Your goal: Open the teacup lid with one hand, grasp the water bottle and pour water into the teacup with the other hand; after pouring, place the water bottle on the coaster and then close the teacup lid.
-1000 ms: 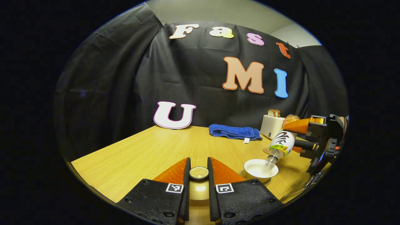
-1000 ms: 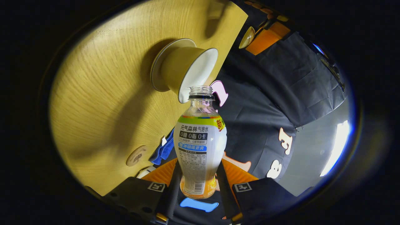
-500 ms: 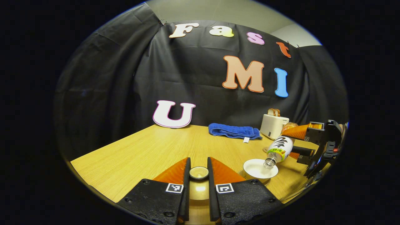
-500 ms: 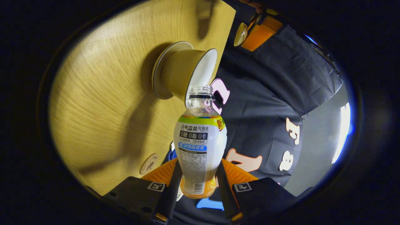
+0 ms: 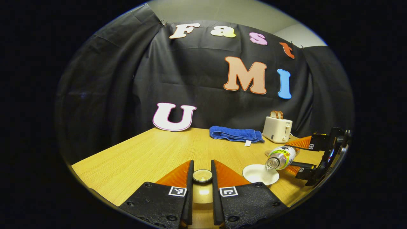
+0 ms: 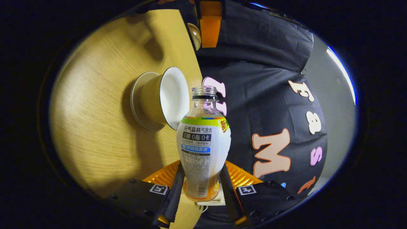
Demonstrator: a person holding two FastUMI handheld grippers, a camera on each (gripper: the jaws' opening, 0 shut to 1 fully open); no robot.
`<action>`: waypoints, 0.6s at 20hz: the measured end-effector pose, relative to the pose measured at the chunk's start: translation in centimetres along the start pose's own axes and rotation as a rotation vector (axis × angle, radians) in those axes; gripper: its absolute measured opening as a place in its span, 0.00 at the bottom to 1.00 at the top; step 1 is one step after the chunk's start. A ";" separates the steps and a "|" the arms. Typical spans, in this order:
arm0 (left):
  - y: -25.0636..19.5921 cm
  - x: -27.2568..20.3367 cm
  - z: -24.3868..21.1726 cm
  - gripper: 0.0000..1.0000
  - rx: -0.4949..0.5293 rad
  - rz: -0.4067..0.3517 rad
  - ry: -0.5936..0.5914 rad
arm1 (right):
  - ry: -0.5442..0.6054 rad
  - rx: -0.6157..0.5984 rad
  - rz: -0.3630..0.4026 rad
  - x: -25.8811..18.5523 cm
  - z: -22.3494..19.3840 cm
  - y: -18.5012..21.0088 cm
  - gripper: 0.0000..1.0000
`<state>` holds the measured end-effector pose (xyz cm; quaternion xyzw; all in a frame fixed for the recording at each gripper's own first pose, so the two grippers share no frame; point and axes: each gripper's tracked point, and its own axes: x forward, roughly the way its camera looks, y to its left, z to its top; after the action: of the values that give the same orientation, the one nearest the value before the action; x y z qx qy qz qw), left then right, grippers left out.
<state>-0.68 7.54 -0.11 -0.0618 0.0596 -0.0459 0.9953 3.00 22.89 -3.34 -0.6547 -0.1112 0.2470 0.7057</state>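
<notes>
My left gripper (image 5: 202,169) is shut on the knob of the teacup lid (image 5: 202,176), held above the wooden table (image 5: 152,156). To its right the open white teacup (image 5: 260,174) stands on its saucer. The right gripper (image 5: 305,159) holds the labelled, uncapped water bottle (image 5: 281,157) lying nearly level, its mouth over the cup's right rim. In the right gripper view my right gripper (image 6: 200,183) is shut on the bottle (image 6: 203,143). Its mouth is beside the teacup (image 6: 167,95). The left gripper (image 6: 208,27) with the lid (image 6: 194,35) shows beyond.
A folded blue towel (image 5: 234,134) lies at the back of the table. A white toaster (image 5: 277,128) with bread stands to its right. A brown coaster (image 5: 267,153) peeks out behind the bottle. The table's front edge runs just below my left fingers.
The right gripper has dropped lower and rolled, bringing the bottle from steeply tipped to nearly level at the cup's rim. The left gripper has kept still with the lid.
</notes>
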 end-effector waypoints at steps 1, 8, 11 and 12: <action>-0.2 0.1 0.0 0.23 0.001 -0.001 0.002 | 0.001 0.027 0.003 -0.1 0.1 -0.1 0.66; -1.1 0.4 0.2 0.23 -0.003 -0.008 0.003 | 0.019 0.221 0.037 0.2 -0.4 1.0 0.63; -1.8 0.7 0.1 0.23 -0.009 -0.022 0.009 | 0.009 0.440 0.076 0.1 0.1 2.0 0.64; -2.1 0.8 0.2 0.23 -0.009 -0.027 0.011 | 0.008 0.523 0.088 -0.1 0.3 2.3 0.65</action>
<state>0.00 5.36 0.22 -0.0667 0.0643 -0.0596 0.9939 2.34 23.15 -5.55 -0.4553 -0.0121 0.2953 0.8399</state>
